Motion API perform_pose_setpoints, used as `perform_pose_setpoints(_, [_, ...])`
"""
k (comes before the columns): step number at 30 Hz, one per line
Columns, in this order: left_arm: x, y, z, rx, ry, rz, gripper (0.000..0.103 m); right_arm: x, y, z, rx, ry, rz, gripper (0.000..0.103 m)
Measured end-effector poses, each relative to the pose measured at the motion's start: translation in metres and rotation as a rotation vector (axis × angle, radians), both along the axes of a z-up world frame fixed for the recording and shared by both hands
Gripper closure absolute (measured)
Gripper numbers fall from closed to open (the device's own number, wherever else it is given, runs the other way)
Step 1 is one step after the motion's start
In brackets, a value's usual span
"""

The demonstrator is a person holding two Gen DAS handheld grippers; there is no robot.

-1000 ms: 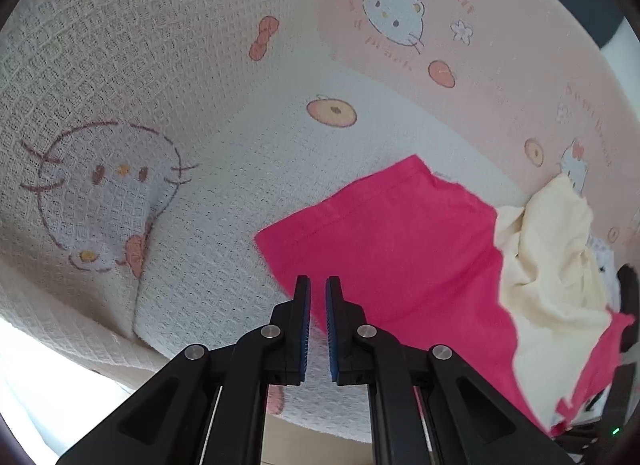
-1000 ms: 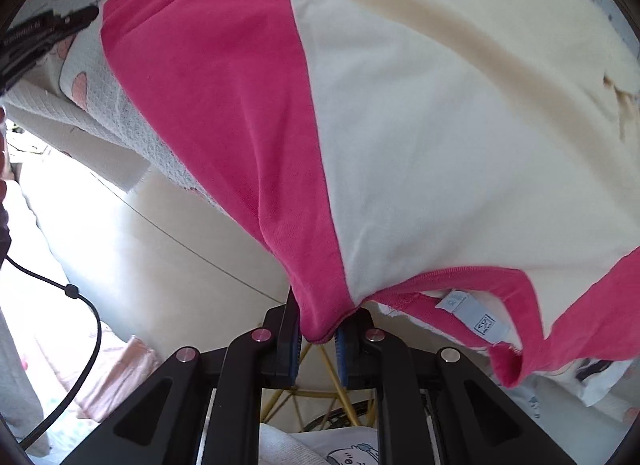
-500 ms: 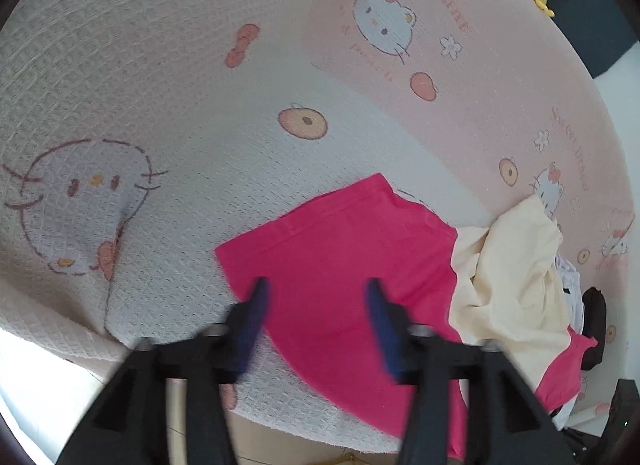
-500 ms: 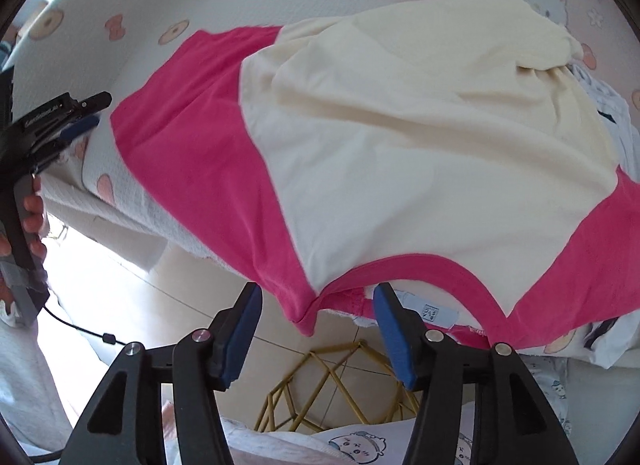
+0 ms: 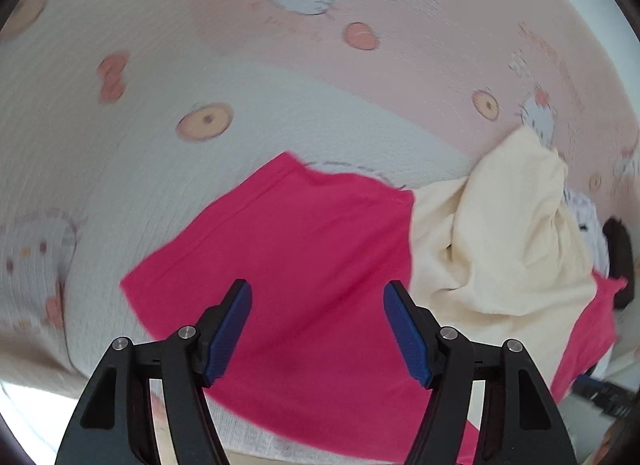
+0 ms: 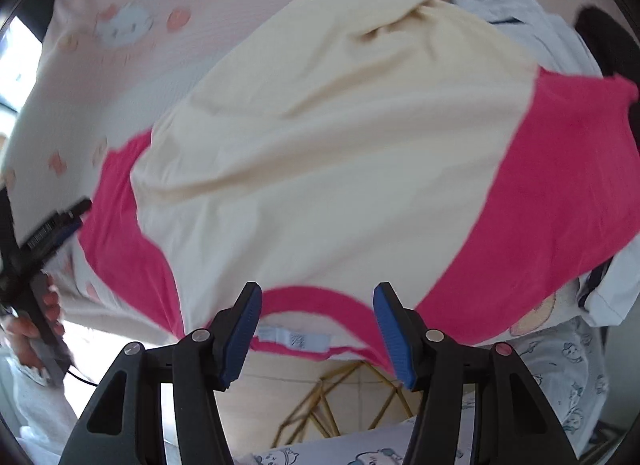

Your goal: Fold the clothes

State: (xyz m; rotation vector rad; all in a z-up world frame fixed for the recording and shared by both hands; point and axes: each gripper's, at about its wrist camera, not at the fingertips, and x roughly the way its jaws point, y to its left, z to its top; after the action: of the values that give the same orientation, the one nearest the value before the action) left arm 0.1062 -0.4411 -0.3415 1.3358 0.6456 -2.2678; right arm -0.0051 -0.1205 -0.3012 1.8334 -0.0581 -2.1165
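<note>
A cream and pink shirt (image 6: pixel 360 137) lies spread on a bed covered by a waffle-textured blanket (image 5: pixel 140 45) printed with cartoon cat faces, bows and round orange motifs. The shirt's body is cream, its sleeves and neckband bright pink.

The left gripper (image 5: pixel 318 329) hovers over one pink sleeve (image 5: pixel 288 265), which lies flat on the blanket near the bed's edge. Its jaws stand wide apart and grip nothing; pink fabric shows between the two blue pads (image 5: pixel 228 333). To the right of the sleeve the cream part is bunched into loose folds.

The right gripper (image 6: pixel 318 329) sits at the collar end of the shirt, where the garment overhangs the bed's edge. Its jaws are likewise spread wide and empty, framing the pink neckband (image 6: pixel 316 297) and a small white label (image 6: pixel 294 339) inside it. At the left of the right wrist view, a hand (image 6: pixel 36 329) holds the other gripper beside the pink sleeve. Pale printed clothing (image 6: pixel 568 365) lies at the right, partly under the shirt.
</note>
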Motion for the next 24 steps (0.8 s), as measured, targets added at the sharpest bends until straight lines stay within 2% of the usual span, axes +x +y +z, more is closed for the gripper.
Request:
perform_pose_setpoints(4, [-0.037, 0.018, 0.006, -0.102, -0.036, -0.111, 0.037, -0.016, 0.038, 0.002, -0.063, -0.005, -0.108, 0.045])
perform_pose_setpoints(9, [-0.080, 0.035, 0.002, -0.154, -0.074, -0.201, 0.037, -0.029, 0.066, -0.005, -0.067, -0.013, -0.195, 0.045])
perform_pose_setpoints(13, [-0.107, 0.052, 0.007, -0.145, -0.053, -0.282, 0.037, -0.034, 0.085, -0.009, -0.091, -0.004, -0.258, 0.045])
perform_pose_setpoints(18, [-0.147, 0.063, -0.005, -0.180, -0.101, -0.369, 0.037, -0.039, 0.106, -0.014, -0.140, 0.004, -0.330, 0.045])
perform_pose_setpoints(24, [-0.178, 0.064, -0.022, -0.120, -0.117, -0.394, 0.037, -0.033, 0.120, -0.035, -0.116, -0.027, -0.414, 0.045])
